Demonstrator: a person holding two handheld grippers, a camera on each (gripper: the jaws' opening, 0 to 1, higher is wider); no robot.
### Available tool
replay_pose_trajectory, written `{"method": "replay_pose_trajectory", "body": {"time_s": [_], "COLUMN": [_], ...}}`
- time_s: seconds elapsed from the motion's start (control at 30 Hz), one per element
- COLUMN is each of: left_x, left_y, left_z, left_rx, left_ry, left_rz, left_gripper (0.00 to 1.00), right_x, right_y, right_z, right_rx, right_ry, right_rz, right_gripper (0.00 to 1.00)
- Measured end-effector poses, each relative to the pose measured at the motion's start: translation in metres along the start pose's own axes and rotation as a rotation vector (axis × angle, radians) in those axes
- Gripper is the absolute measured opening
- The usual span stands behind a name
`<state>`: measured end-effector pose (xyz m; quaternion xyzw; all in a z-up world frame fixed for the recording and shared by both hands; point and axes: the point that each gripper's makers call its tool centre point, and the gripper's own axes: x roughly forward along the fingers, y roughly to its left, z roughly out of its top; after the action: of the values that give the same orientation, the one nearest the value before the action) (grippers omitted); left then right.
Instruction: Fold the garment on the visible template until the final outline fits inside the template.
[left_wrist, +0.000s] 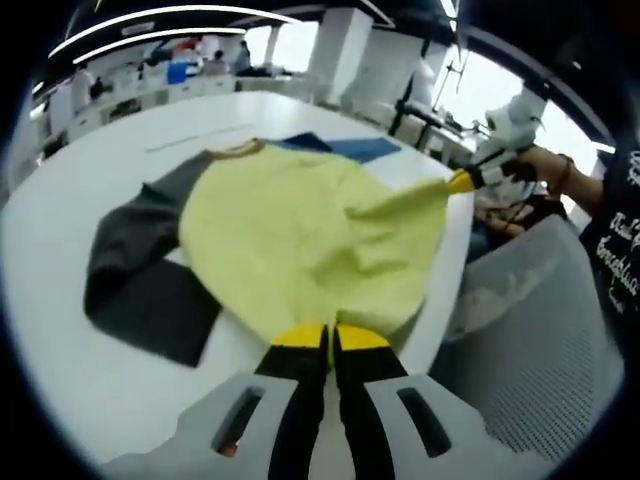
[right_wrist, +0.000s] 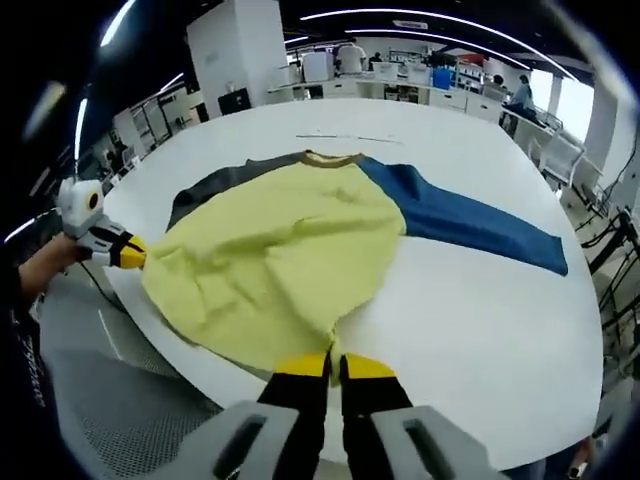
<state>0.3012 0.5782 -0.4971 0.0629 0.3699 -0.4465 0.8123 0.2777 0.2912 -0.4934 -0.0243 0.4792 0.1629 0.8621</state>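
In the left gripper view, a yellow-bodied garment (left_wrist: 300, 240) with one dark grey sleeve and one blue sleeve lay spread on a round white table (left_wrist: 90, 390). The grey sleeve (left_wrist: 140, 270) lay to the left of the body and the blue sleeve (left_wrist: 350, 148) beyond it. The left gripper (left_wrist: 328, 338) had its yellow-tipped jaws pressed together on the near hem. The right gripper (left_wrist: 462, 181), held by a person's hand (left_wrist: 545, 165), pinched the hem corner at the right. A white mesh chair (left_wrist: 550, 340) stood beside the table edge. Desks and people occupied the background.

In the right gripper view, the right gripper (right_wrist: 333, 368) was clamped on the garment's (right_wrist: 270, 255) near hem. The left gripper (right_wrist: 132, 252) gripped the hem at the left. The blue sleeve (right_wrist: 470, 225) extended rightward across the table (right_wrist: 480, 340).
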Motion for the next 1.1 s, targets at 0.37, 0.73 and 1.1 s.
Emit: {"method": "replay_pose_trajectory", "body": {"time_s": [0.37,0.73,1.1], "left_x": [0.004,0.000,-0.019], "left_y": [-0.001,-0.004,0.003], "left_z": [-0.014,-0.023,-0.026], "left_rx": [0.013,-0.032,-0.128], "left_ry": [0.059,0.069,0.056], "left_rz": [-0.002,0.009,0.106], "left_gripper": [0.00,0.05,0.25], "right_x": [0.022,0.021,0.012], "right_y": [-0.014,-0.014,-0.013], "right_z": [-0.037,-0.035,-0.020], "right_rx": [0.094,0.086,0.044], "right_ry": [0.092,0.083,0.035], "right_rz": [-0.012,0.005,-0.007], "right_gripper": [0.00,0.10,0.20]}}
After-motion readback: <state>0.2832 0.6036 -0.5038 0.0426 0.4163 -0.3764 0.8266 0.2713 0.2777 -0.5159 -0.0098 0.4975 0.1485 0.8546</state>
